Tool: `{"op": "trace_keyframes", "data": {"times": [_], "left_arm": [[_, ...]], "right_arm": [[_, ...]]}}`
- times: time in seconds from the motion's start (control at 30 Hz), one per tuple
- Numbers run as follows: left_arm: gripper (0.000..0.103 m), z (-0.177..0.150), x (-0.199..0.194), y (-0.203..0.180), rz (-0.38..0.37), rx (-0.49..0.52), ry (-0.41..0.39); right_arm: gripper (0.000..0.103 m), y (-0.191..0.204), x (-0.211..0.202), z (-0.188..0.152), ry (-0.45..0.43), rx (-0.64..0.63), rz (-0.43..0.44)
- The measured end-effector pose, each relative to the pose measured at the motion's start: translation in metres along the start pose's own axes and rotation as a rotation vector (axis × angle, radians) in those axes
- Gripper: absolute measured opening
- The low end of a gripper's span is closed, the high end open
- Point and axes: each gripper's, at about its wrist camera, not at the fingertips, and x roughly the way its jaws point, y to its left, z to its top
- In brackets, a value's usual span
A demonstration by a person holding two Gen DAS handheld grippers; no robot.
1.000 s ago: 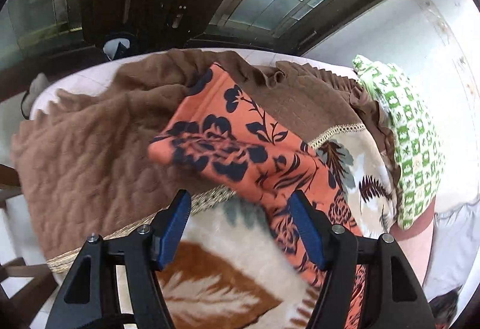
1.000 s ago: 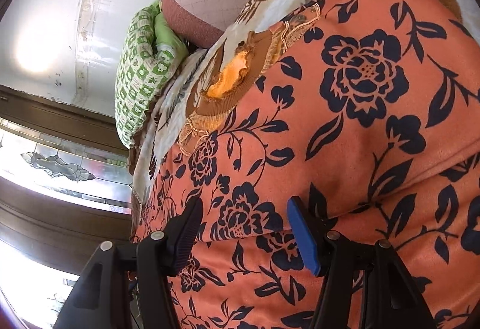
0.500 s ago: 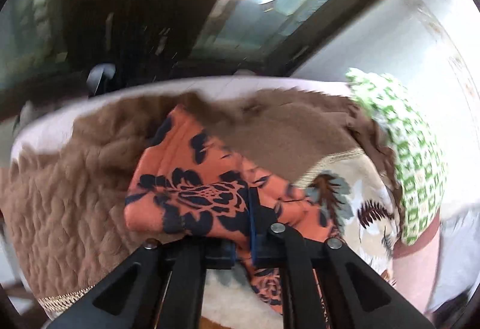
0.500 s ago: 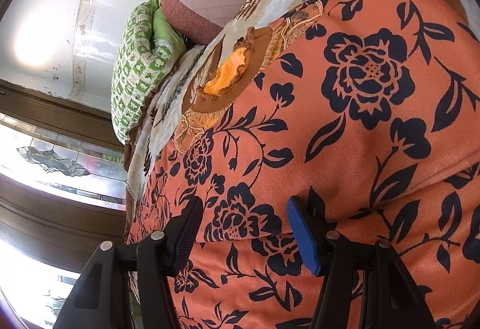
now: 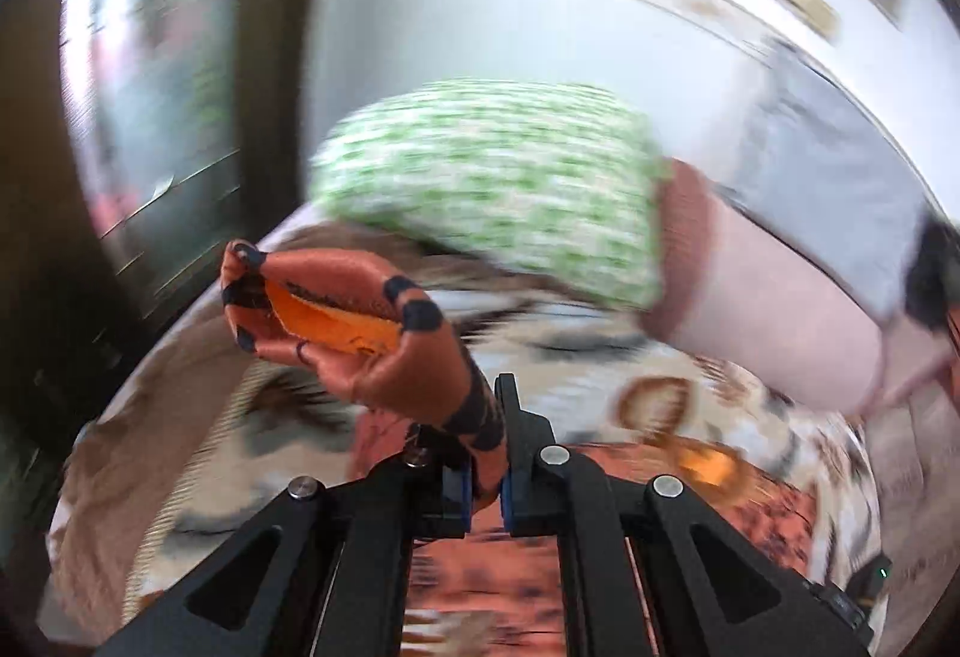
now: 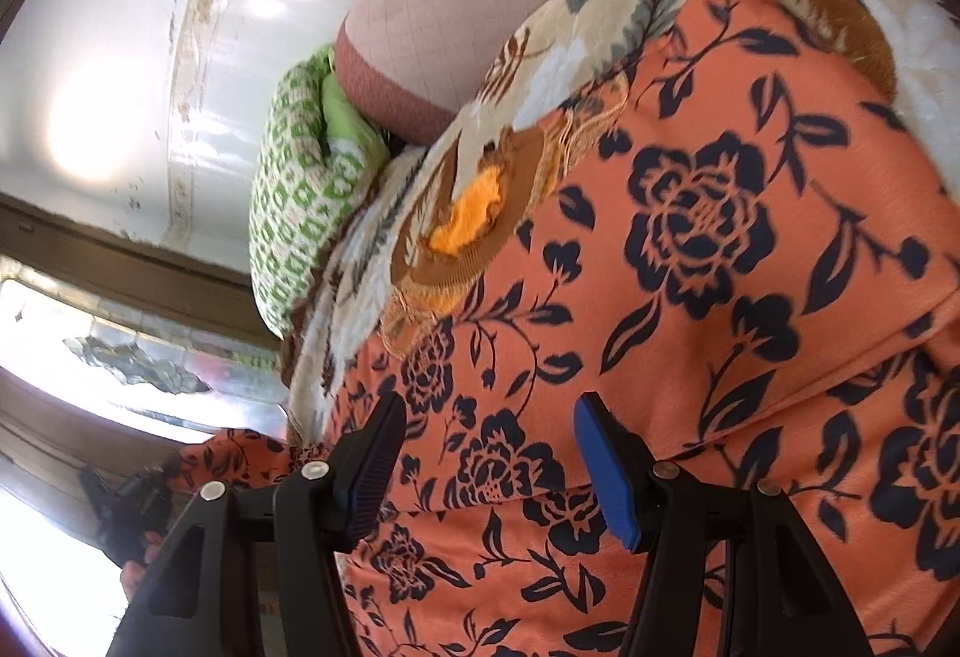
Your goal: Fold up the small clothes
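In the left wrist view, the left gripper [image 5: 485, 483] has its jaws clamped tight on a bunched end of the orange floral garment [image 5: 372, 339], which rises from the pads toward eleven o'clock, its open hem showing a bright orange lining. The rest of the cloth trails back toward six o'clock over the leaf-print blanket [image 5: 690, 387], with a green patterned pillow [image 5: 492, 189] at twelve; the scene is blurred. In the right wrist view, the right gripper [image 6: 489, 453] stands with its jaws apart, nothing pinched, just above the garment [image 6: 690, 297], whose long axis runs from five o'clock toward eleven. A crease lies directly between the pads, so the right hand looks best placed to pin that fold line.
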Motion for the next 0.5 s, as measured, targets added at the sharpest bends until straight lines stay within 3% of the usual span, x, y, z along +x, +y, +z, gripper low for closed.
{"op": "trace_keyframes", "data": {"times": [0.23,0.4,0.5], "left_arm": [[0.006,-0.026,0.032,-0.176,-0.205,0.177,0.089],[0.006,-0.063,0.07,-0.261,-0.31,0.21,0.193],[0.008,-0.092,0.097,-0.301,-0.368,0.217,0.297]], "right_arm": [[0.062,-0.019,-0.037,0.016,-0.083,0.089,0.054],[0.062,-0.041,-0.059,0.027,-0.133,0.19,0.104],[0.062,-0.054,-0.073,0.033,-0.173,0.241,0.126]]}}
